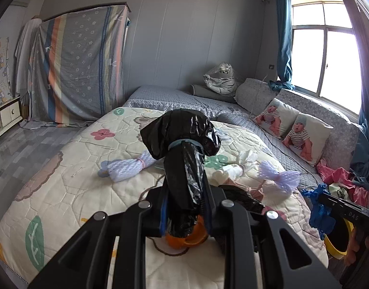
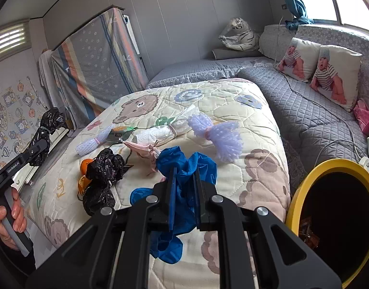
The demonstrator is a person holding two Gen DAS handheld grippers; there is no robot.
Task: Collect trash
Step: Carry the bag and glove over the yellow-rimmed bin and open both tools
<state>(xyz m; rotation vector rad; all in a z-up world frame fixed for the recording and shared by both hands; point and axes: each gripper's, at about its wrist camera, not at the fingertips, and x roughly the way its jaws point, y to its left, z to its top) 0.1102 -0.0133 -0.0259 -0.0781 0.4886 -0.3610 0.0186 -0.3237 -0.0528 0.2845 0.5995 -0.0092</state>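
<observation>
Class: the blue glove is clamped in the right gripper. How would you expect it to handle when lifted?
Probably floppy: the blue glove sags in folds either side of the right gripper. Likely light, since a small pinch carries it. It may snag rather than roll.

Home bedroom. Bed (image 1: 64,180) fills the centre, topped with a cream quilt (image 2: 208,101) printed with bears and flowers. Grey quilted bedding (image 2: 304,110) at 2 o'clock, with two baby-photo cushions (image 1: 292,130) against a padded headboard (image 1: 328,110). Window (image 1: 326,48) with blue curtain (image 1: 284,38) at 1 o'clock. Plush tiger (image 1: 221,78) at 12. Striped sheet (image 1: 81,65) draped over furniture at 10 o'clock, cartoon wall stickers (image 2: 13,110) at 9.
</observation>
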